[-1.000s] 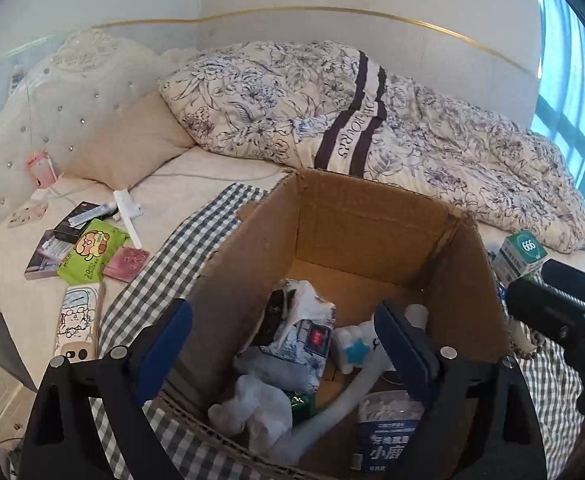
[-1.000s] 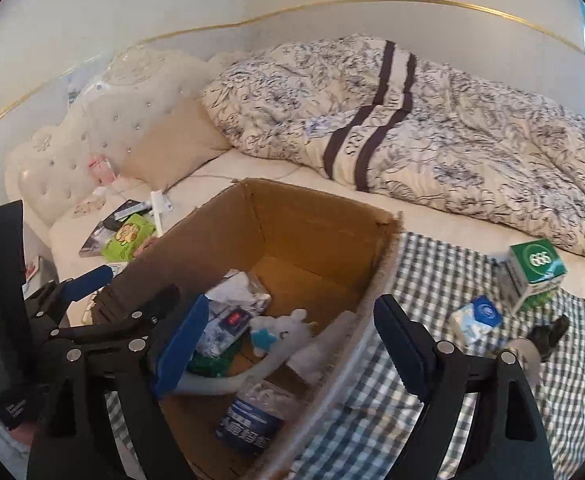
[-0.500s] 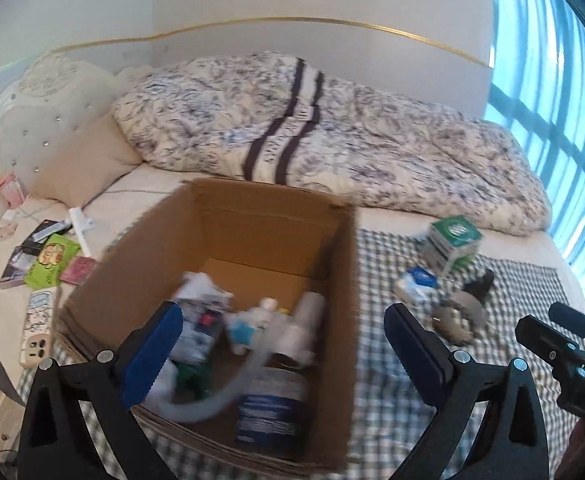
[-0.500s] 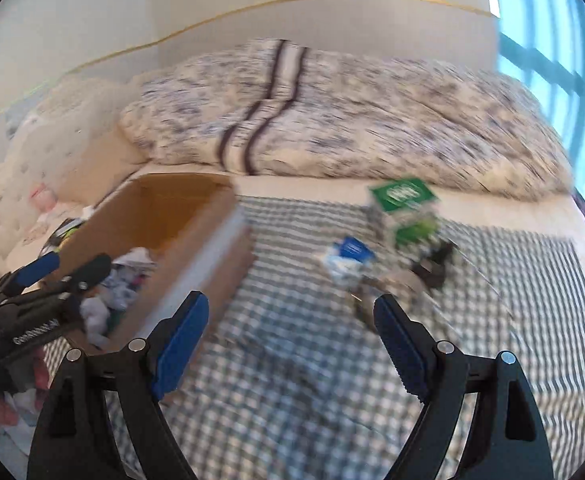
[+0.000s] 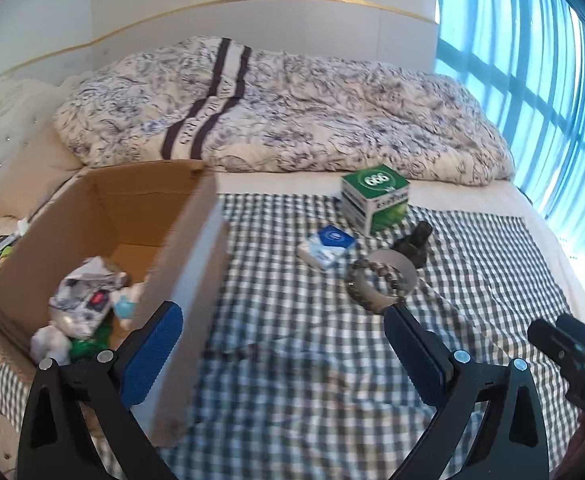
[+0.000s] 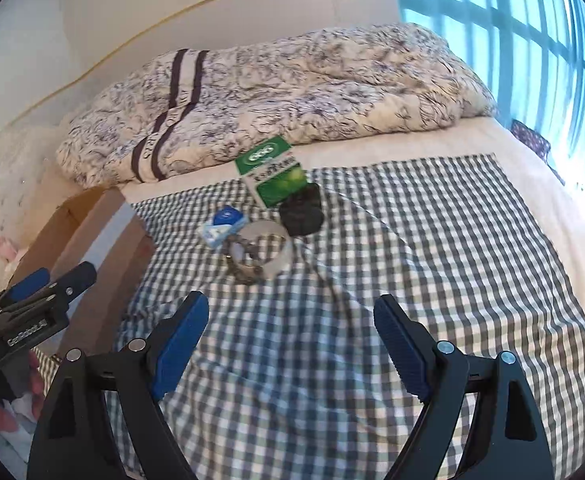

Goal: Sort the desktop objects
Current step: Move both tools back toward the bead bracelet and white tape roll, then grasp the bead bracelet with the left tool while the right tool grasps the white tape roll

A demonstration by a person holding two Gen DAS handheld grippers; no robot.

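Cardboard box (image 5: 104, 216) sits at the checked cloth's (image 5: 292, 360) left edge, holding wrappers. Green carton (image 5: 374, 198), blue-white packet (image 5: 326, 248), tape roll (image 5: 392, 272) and dark bottle (image 5: 414, 244) cluster near its far edge. Left gripper (image 5: 282, 352) and right gripper (image 6: 290, 344) gape wide, empty.

My left camera looks down over the cardboard box (image 5: 140, 216) and checked cloth (image 5: 300, 360); my right camera sits further right, facing the same cloth (image 6: 372, 280). Both share the green carton (image 5: 374, 196) (image 6: 274, 170) and quilt (image 5: 292, 108) (image 6: 272, 96) beyond
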